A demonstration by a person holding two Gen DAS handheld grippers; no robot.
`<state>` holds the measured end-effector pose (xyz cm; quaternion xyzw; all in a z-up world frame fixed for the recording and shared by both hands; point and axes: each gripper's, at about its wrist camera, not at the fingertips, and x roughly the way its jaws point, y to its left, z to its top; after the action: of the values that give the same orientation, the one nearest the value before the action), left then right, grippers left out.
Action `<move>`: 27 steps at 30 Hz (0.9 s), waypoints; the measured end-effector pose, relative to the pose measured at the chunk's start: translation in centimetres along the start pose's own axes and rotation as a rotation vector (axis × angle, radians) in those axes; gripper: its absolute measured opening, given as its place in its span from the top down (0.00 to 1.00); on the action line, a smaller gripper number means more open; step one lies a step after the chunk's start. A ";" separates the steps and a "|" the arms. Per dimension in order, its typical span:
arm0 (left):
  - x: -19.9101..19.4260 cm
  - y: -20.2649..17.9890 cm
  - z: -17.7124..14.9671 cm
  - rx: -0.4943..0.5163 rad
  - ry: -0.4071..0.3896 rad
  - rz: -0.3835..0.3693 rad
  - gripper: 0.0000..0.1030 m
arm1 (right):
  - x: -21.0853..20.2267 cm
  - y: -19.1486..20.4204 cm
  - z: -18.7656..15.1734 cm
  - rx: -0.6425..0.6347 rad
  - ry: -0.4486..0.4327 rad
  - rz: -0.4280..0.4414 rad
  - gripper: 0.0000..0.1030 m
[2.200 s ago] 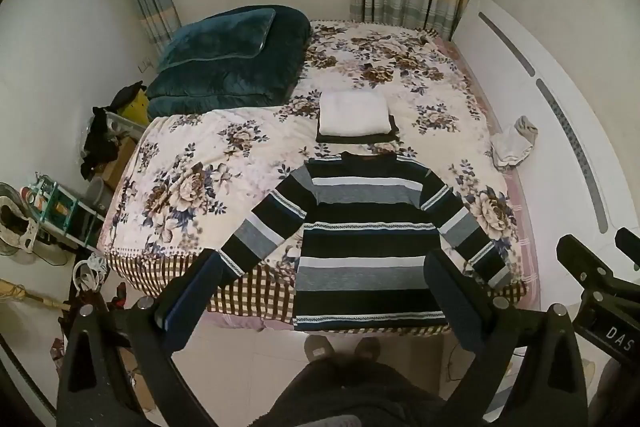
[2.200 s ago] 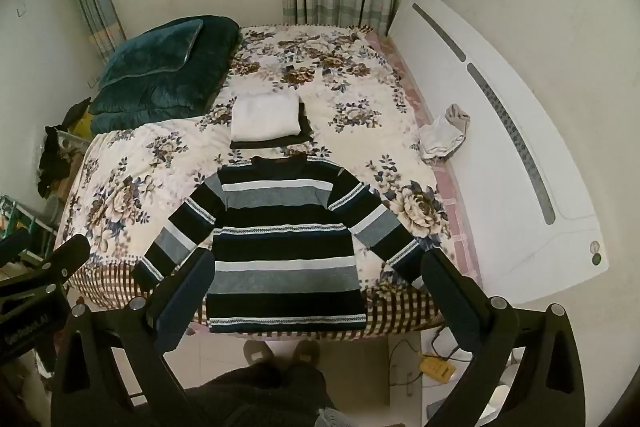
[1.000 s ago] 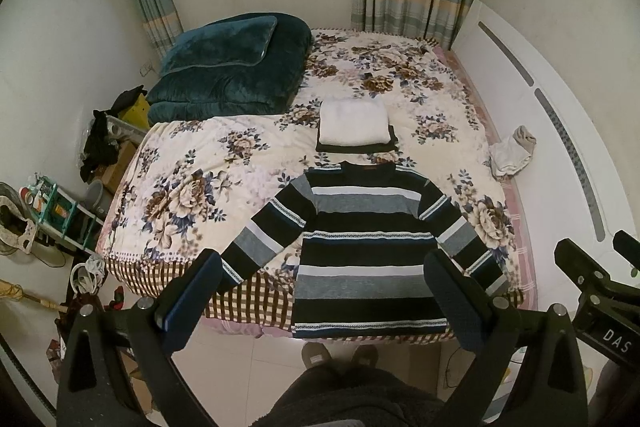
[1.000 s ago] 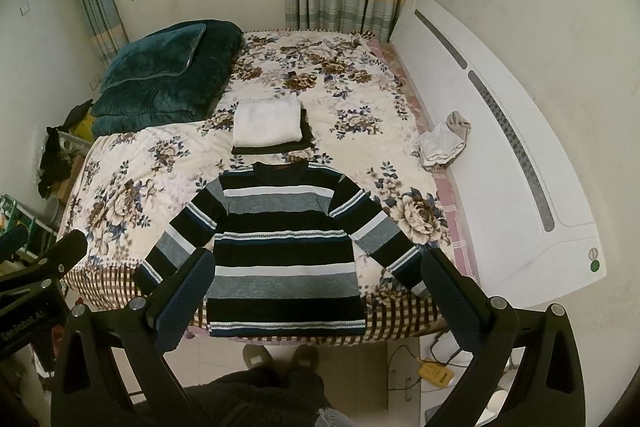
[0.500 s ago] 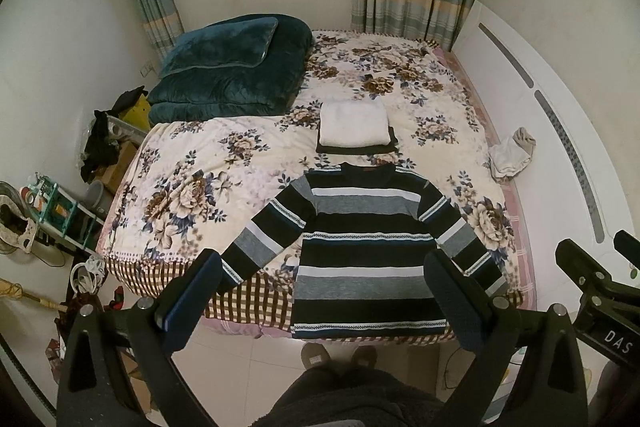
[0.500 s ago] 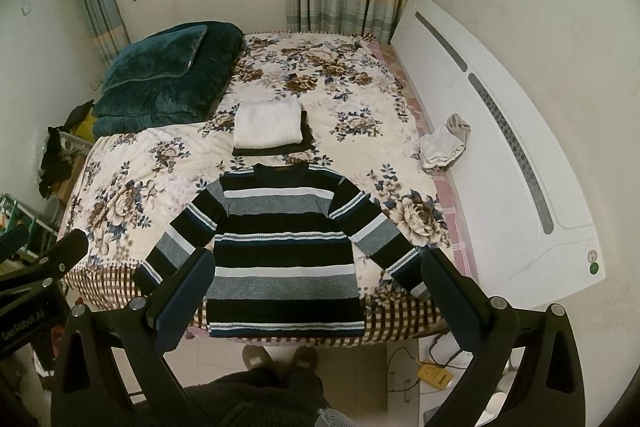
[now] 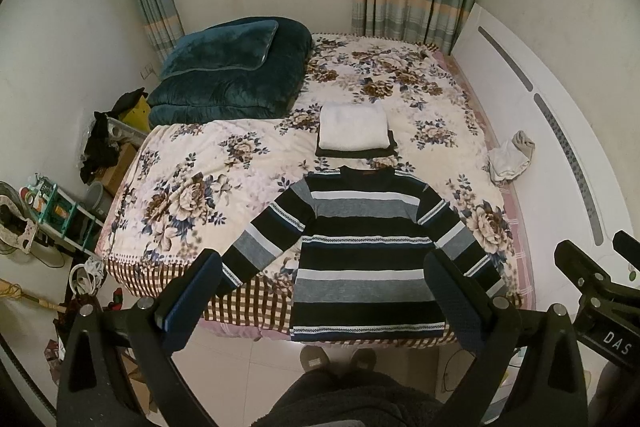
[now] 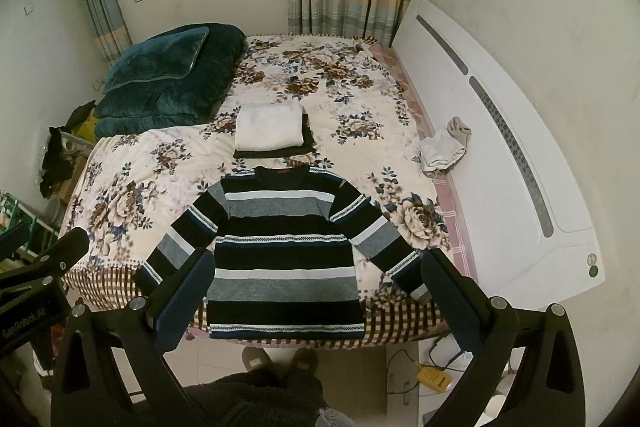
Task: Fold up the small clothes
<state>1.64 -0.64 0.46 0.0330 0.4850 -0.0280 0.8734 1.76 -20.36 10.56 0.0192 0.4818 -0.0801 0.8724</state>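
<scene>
Left wrist view: striped sweater [image 7: 366,259] spread flat, sleeves out, ready for folding; left gripper [image 7: 320,297] and right gripper [image 8: 316,291] both gape wide, holding nothing

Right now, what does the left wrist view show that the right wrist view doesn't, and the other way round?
Only the left wrist view shows the green shelf rack and the broom on the floor by the bed. Only the right wrist view shows the yellow device with its cable on the floor tiles. Both show the striped sweater spread flat on the floral bedspread, the folded white and dark clothes behind its collar, and both open grippers, left gripper and right gripper, held above the bed edge, touching nothing.
</scene>
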 end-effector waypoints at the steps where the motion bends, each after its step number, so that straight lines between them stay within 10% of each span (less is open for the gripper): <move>1: 0.0 0.0 0.0 -0.001 0.000 0.000 0.00 | 0.0 0.0 0.0 0.000 0.000 0.000 0.00; 27: -0.7 -0.4 1.1 -0.002 -0.009 0.000 0.00 | 0.0 0.3 -0.8 -0.002 -0.007 0.001 0.00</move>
<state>2.14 -1.12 1.62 0.0320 0.4810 -0.0276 0.8757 1.13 -20.01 10.09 0.0183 0.4787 -0.0793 0.8742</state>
